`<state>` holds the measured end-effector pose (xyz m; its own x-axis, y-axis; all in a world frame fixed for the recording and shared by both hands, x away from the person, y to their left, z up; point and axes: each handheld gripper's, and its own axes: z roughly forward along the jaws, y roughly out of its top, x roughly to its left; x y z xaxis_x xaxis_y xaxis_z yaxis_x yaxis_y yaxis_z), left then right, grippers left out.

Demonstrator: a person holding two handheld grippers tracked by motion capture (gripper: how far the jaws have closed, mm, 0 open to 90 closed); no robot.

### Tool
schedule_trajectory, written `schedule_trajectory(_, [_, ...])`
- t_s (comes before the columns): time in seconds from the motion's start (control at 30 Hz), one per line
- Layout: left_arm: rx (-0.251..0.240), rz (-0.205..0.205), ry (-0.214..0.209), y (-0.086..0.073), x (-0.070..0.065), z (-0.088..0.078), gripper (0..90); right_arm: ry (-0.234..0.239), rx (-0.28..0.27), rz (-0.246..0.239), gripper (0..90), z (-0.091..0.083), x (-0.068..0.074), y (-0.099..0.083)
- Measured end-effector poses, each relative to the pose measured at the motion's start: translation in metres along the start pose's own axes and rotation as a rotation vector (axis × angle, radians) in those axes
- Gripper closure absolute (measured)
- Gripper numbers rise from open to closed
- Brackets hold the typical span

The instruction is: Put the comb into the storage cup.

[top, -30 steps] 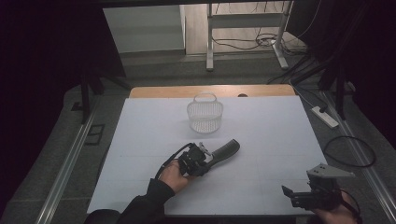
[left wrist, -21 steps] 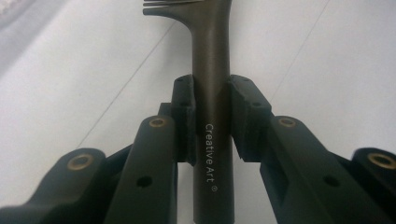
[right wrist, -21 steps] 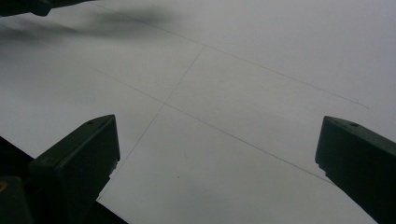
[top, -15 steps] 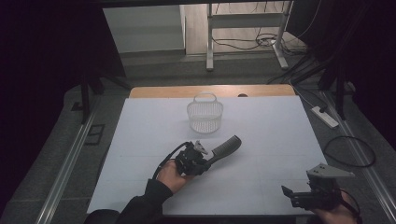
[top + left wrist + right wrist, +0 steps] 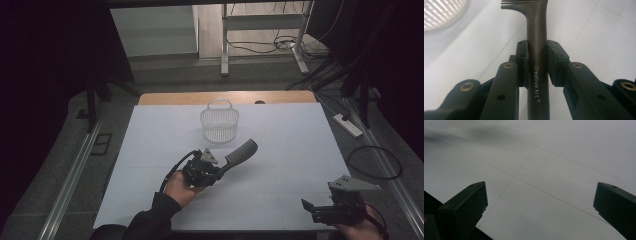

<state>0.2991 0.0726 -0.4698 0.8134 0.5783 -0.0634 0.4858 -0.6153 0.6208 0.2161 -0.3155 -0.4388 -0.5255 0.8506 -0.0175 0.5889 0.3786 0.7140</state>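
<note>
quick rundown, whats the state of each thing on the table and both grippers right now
comb: clamped by its handle, teeth end pointing toward the basket
left gripper: shut on the comb handle, pads pressing both sides
right gripper: open, nothing between its jaws, at the near right corner of the table
basket: upright, handle up, looks empty, apart from the comb
table: white sheet lies flat on it
</note>
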Motion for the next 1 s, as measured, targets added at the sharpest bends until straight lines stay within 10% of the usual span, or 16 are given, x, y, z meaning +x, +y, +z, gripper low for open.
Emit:
schedule_trajectory(0.4, [-0.069,-0.003,0.012,-0.004,-0.001,-0.021,72.2,0.046,-0.070,-0.028,0.0,-0.004,0.004,0.013])
schedule_trajectory(1.0, [-0.129,-0.026,-0.002,-0.015,0.002,-0.049,72.2,0.248,-0.141,-0.065,0.0,0.015,0.016,0.048])
